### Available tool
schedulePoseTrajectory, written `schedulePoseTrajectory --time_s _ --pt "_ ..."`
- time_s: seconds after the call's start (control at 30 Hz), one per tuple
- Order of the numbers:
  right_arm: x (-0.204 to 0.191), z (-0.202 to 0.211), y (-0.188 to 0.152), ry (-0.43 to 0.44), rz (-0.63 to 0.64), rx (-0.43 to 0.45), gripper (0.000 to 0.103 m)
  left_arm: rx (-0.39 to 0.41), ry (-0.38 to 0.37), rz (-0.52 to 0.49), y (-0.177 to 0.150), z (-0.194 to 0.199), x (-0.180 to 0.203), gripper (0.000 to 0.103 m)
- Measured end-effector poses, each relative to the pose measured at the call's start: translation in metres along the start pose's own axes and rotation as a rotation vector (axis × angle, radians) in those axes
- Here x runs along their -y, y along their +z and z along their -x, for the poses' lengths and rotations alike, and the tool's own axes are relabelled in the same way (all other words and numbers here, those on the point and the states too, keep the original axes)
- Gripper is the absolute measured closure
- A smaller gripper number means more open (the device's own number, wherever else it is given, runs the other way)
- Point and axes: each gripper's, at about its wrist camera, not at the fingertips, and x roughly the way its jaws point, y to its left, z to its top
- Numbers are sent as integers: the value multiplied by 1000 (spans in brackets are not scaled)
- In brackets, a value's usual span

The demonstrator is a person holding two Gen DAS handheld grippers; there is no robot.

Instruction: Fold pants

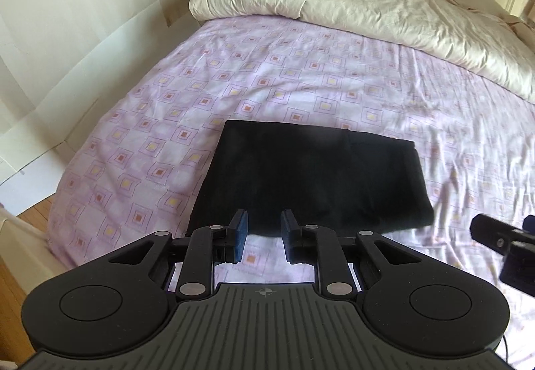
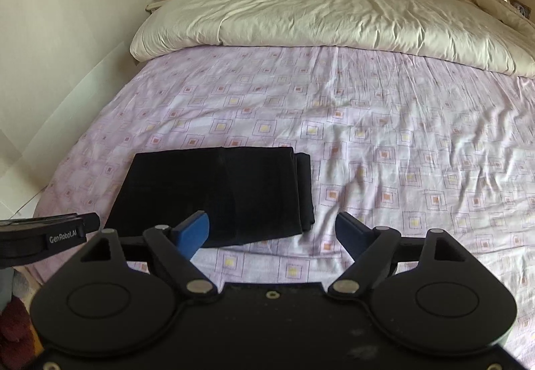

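While black pants (image 1: 311, 179) lie folded on the bed (image 1: 301, 76), apparently several layers thick, left tongs (image 1: 264, 229) and right tongs (image 2: 272, 229) hover released.

The pants (image 1: 311, 179) are black and folded into a compact, roughly rectangular stack lying flat on the bed. In the left wrist view the stack sits just ahead of the jaws, its near edge level with their tips and its bulk spreading ahead and to the right. In the right wrist view the pants (image 2: 214, 193) lie ahead and left of the jaws, with layered fold edges showing along the right side.
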Motion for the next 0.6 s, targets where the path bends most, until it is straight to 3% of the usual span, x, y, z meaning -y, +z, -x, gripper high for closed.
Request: schedulePoseTrajectory --time_s 0.6 --pt "21 68 -42 21 -24 26 17 54 -13 -7 -44 59 29 82"
